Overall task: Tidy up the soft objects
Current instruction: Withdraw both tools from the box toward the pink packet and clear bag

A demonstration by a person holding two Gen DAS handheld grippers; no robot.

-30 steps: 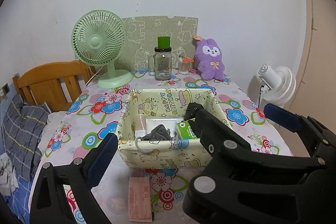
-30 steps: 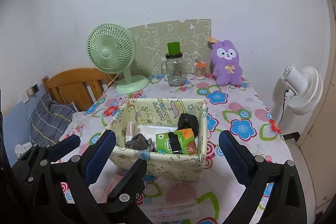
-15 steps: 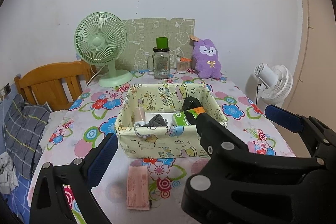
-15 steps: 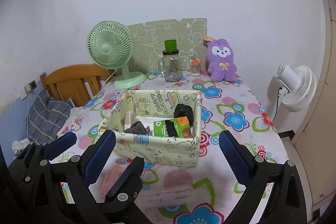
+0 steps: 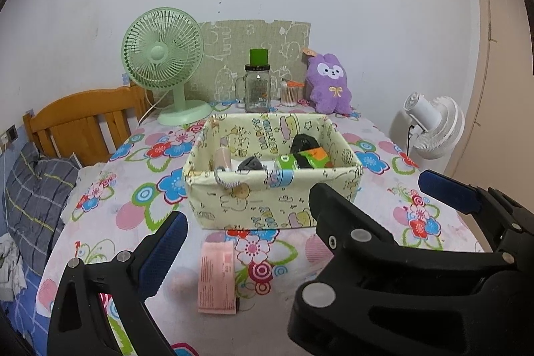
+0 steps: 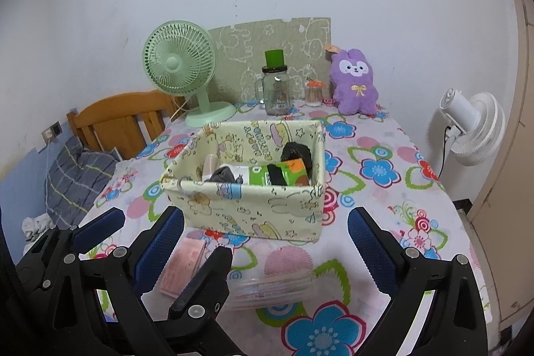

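Take the pale yellow cartoon-print fabric basket (image 5: 267, 189) as your landmark. It already holds a green-and-orange packet (image 5: 302, 159), a grey crumpled cloth (image 5: 250, 163) and a black bundle (image 5: 303, 140). Still outside, just in front of its near wall, lies a flat pink packet (image 5: 216, 277) on the flowered tablecloth (image 5: 383, 212). To my eye this is the next thing to put away.

Your left gripper (image 5: 300, 206) has its blue-padded fingers (image 5: 163, 251) spread wide and holds nothing. The pink packet sits between those fingers, slightly toward the left one, with its long axis running away from you toward the basket. Your right gripper (image 6: 267, 242) is likewise spread and empty; in its view the packet (image 6: 183, 266) lies left of centre, beside its left pad, so the left hand looks the better placed. A grasp across the short width seems to need little turning.

The right wrist view shows what the left does not: a clear plastic-wrapped flat pack (image 6: 273, 289) in front of the basket, to the right of the pink packet and lying crosswise, between the right gripper's fingers. In the left view the right gripper's black frame covers that spot. Whether that pack is soft, I cannot tell.
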